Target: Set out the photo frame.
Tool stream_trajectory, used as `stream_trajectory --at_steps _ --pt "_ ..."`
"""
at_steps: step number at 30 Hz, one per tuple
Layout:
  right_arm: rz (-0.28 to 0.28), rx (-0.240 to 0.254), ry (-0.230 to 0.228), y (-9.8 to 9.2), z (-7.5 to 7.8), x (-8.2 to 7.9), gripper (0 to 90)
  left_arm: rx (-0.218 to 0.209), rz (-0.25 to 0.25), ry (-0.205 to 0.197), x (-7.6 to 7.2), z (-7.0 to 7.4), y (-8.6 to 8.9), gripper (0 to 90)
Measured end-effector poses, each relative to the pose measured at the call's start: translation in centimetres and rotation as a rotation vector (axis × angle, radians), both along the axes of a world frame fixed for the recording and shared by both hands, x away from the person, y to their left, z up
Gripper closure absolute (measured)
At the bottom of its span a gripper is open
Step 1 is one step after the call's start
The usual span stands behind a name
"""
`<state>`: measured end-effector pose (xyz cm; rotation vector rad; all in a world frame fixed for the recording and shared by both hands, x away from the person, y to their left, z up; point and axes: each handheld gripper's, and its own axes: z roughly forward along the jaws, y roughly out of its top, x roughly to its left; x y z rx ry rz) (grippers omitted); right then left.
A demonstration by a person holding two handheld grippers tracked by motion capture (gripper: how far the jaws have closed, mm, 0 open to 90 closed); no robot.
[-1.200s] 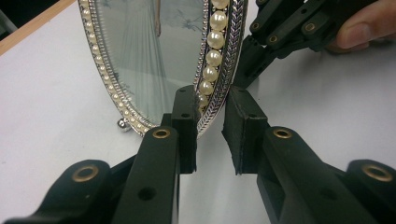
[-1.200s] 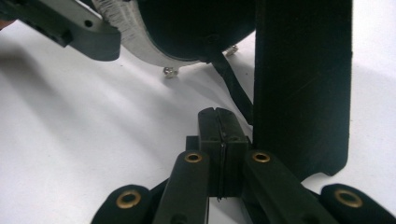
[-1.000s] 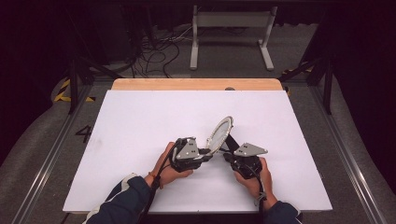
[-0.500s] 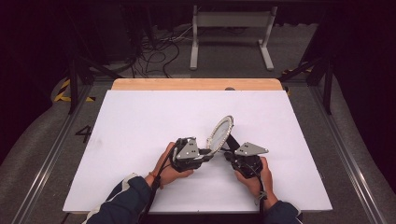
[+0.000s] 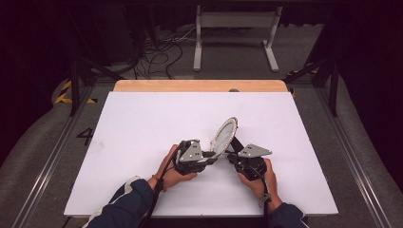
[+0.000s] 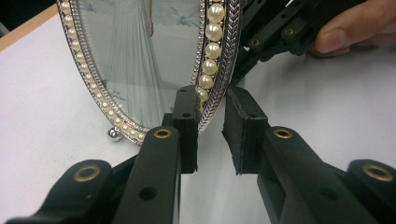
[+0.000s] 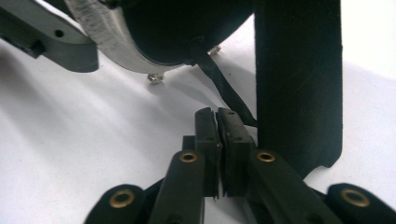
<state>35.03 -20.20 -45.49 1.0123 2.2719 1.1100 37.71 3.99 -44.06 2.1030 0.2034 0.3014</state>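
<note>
Fingers first, left to right. Left gripper [image 6: 209, 135]: jaws spread, straddling the lower edge of the picture frame [image 5: 224, 135] with a gap on both sides, no squeeze yet. Right gripper [image 7: 217, 154]: jaws pressed together. A thin black cord [image 7: 219, 91] from the frame's back runs down to them, but I can't tell whether it's pinched.

Frame sits near the middle of the white table [image 5: 142, 123], toward my side, tilted up on small metal feet [image 7: 154, 78]. Its dark back stand [image 7: 299, 79] is just beside my right jaws.

Handling, my read: oval, glass front, metal rim studded with pearl beads [image 6: 211, 49]. Stiff, probably light, fragile. Beads and glass look slippery and could chip, so clamp on the metal rim, not the face, with low force. Stand looks like thin board on a hinge, likely floppy, so take it near the free end and move slowly. Tip-over is the main risk while only one side is gripped.
</note>
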Motion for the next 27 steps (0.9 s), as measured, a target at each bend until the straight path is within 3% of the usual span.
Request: stream_trajectory --at_steps 6,12,13,17,20,21,23,25,27 --pt "0.018 0.003 -0.036 0.7 0.4 -0.5 80.0 -0.007 -0.004 0.002 0.0 0.1 0.2 73.8" --pt "0.024 0.018 -0.042 1.2 0.3 -1.1 68.1 -0.011 -0.006 0.004 -0.2 0.5 0.8 70.4" --pt "0.025 0.019 -0.048 1.4 0.5 -1.3 61.7 -0.001 0.001 -0.007 -0.4 0.7 1.2 64.8" --pt "0.005 0.045 -0.054 1.6 0.6 -1.7 50.8 0.034 0.065 0.002 -0.3 0.7 2.3 45.4" --pt "-0.004 0.077 -0.058 1.7 0.8 -1.7 47.8 0.062 0.099 0.007 -0.3 0.5 3.3 33.6" --pt "-0.009 0.093 -0.06 1.8 0.9 -1.7 46.6 0.069 0.113 0.013 -0.3 0.3 3.7 33.6" --pt "-0.014 0.119 -0.054 2.2 1.0 -1.7 43.7 0.106 0.147 0.012 -0.6 -0.2 4.7 26.0" --pt "-0.021 0.12 -0.068 2.7 1.1 -1.8 41.0 0.136 0.172 0.03 -0.8 -0.5 5.4 15.1" --pt "-0.027 0.127 -0.074 3.1 1.1 -1.8 39.1 0.14 0.185 0.028 -1.4 -0.8 6.3 11.2"
